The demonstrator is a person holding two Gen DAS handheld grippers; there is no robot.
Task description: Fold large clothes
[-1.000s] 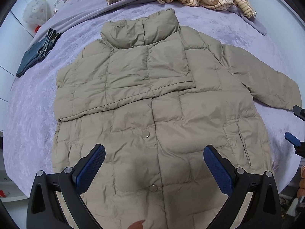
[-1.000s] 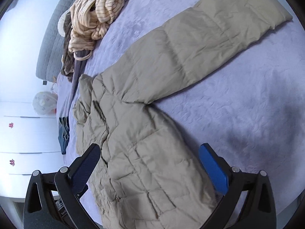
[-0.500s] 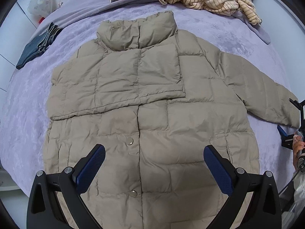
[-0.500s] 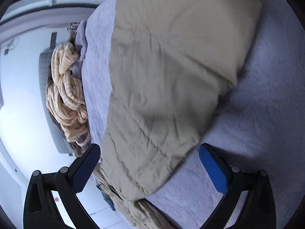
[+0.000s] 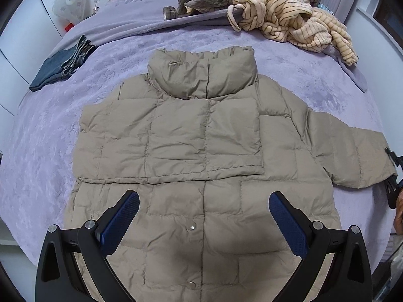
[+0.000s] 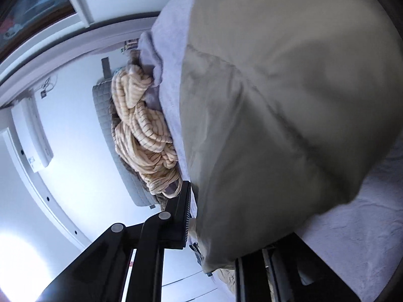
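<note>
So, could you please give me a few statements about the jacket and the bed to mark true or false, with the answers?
1. One sleeve of the khaki jacket is folded across its chest. True.
2. The left gripper grips the collar. False: its jaws stand open above the jacket's lower front, holding nothing.
3. The right gripper is closing with the end of the outstretched sleeve between its jaws. True.
4. The folded jeans lie on top of the jacket. False: they lie apart from it on the purple bedspread.
5. A striped garment lies bunched beyond the collar. True.
</note>
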